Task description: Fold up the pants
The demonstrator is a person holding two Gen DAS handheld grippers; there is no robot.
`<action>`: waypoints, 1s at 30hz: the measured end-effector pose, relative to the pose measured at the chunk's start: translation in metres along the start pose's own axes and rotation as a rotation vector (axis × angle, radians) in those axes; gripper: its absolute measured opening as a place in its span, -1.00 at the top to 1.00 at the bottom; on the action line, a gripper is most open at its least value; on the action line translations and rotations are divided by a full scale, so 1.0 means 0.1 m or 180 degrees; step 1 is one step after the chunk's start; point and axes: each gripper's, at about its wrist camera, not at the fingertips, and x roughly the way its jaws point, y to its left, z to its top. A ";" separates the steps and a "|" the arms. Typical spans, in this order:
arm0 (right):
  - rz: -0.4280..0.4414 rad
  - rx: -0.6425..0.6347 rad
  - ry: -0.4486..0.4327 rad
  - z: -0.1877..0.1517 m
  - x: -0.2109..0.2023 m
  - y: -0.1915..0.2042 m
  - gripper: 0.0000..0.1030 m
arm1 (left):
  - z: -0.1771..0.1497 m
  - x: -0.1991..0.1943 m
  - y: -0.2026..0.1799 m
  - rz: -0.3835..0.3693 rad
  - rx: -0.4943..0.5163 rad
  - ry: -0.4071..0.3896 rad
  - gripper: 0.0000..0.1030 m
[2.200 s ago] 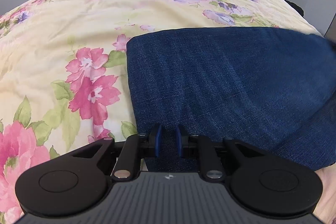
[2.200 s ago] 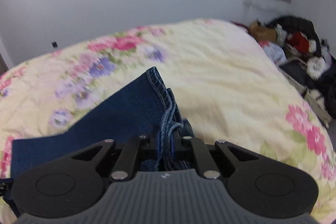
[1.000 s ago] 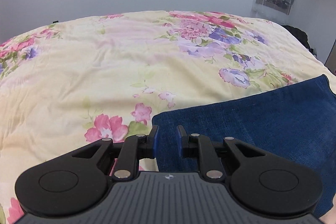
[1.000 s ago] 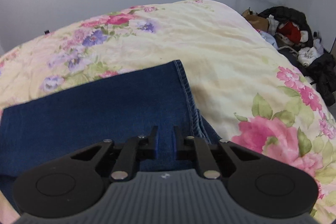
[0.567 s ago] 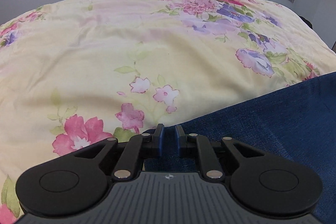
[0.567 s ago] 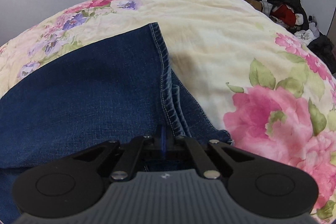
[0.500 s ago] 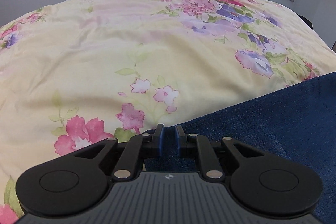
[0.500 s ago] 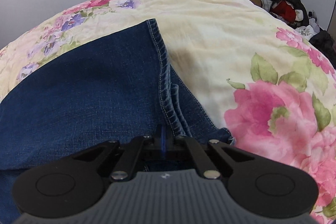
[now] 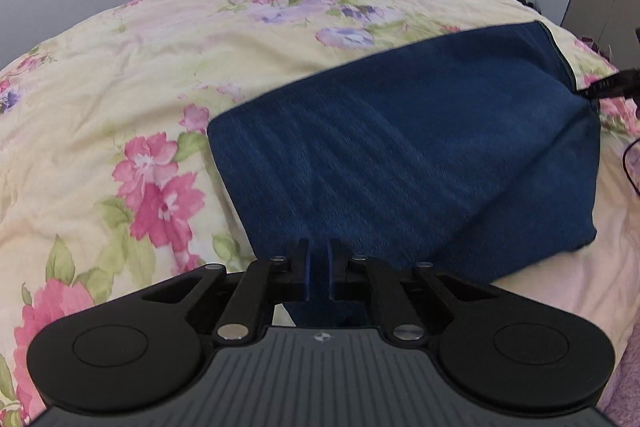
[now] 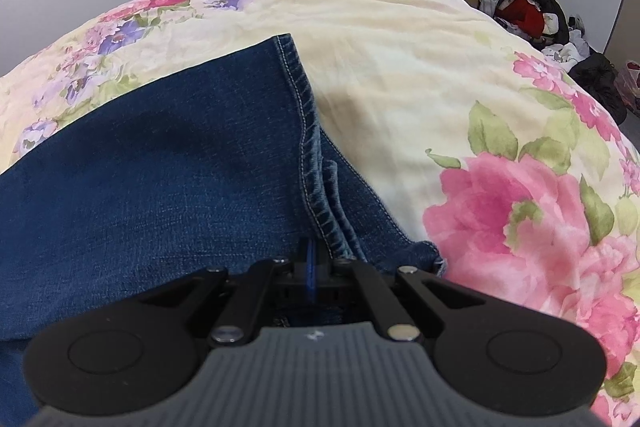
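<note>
Left claw point(image 9: 319, 251) closed on jeans point(image 9: 400, 155), hem stitching point(image 10: 306, 147) right-view only

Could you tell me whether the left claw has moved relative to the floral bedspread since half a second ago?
Yes. The left claw has pulled back over the jeans: their folded edge, formerly at its tips, now lies well ahead, and the pink flowers on the bedspread sit further left.

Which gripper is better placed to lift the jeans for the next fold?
Left. The left gripper is clamped on the jeans at a folded edge; the right gripper is shut, apparently beside the hems.
</note>
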 end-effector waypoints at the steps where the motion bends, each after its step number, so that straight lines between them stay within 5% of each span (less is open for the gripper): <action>1: 0.0009 0.0019 0.0011 0.01 0.01 -0.01 1.00 | -0.05 0.02 -0.02 0.0021 0.0006 0.0030 0.87; 10: 0.0039 0.0036 -0.0037 -0.04 0.02 -0.03 1.00 | -0.20 0.20 -0.09 0.0062 0.0079 0.0405 0.89; 15: 0.0034 0.0114 -0.0003 0.05 -0.10 -0.01 1.00 | -0.09 0.00 -0.05 0.0043 -0.0019 0.0282 0.85; 17: 0.0210 0.0309 -0.0142 0.08 -0.29 -0.09 0.73 | -0.03 -0.10 -0.03 0.0032 -0.0091 0.0161 0.84; 18: 0.0311 0.0415 -0.0219 0.08 -0.38 -0.14 0.30 | 0.00 -0.14 -0.03 0.0040 -0.0111 0.0105 0.84; 19: 0.0426 0.0510 -0.0301 0.08 -0.49 -0.19 0.11 | 0.04 -0.16 -0.02 0.0063 -0.0132 0.0063 0.84; 22: 0.0666 0.0797 -0.0332 0.05 -0.67 -0.38 -0.01 | 0.14 -0.15 0.05 0.0068 -0.0400 -0.0065 0.60; 25: 0.0907 0.1221 -0.0221 -0.07 -0.65 -0.60 -0.16 | 0.24 -0.11 0.08 -0.0032 -0.0688 -0.0206 0.58; 30: 0.1064 0.1770 -0.0069 -0.37 -0.35 -0.84 -0.17 | 0.44 0.01 -0.14 -0.0146 -0.0653 -0.0342 0.54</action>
